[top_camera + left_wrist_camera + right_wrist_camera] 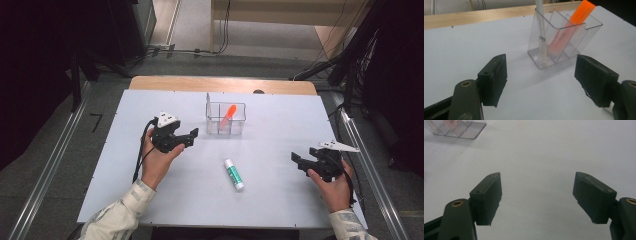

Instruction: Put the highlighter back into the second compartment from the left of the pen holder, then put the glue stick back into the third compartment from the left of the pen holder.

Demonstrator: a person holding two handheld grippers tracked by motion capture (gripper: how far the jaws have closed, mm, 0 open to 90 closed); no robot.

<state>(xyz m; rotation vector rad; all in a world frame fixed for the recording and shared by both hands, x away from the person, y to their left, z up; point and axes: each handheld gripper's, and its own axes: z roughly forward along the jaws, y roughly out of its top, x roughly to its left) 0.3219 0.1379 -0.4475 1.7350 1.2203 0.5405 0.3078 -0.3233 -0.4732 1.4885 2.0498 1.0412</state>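
Note:
A clear plastic organizer [238,126] with several compartments stands at the back middle of the white table [125,165]. An orange marker [228,115] leans inside it, and a thin clear pen [208,102] stands in its left end. A white glue stick [234,174] with a green label lies flat in front of it. My left gripper [192,136] hovers left of the organizer, open and empty. In the left gripper view the organizer [536,42], marker [574,22] and pen [541,32] stand just beyond my left gripper [541,75]. My right gripper [298,163] sits at the right, open and empty.
In the right gripper view my right gripper [537,195] faces bare white table, with a corner of the organizer [461,130] far off at the top left. A wooden strip [220,84] borders the table's far side. Metal rails [45,170] run along both sides.

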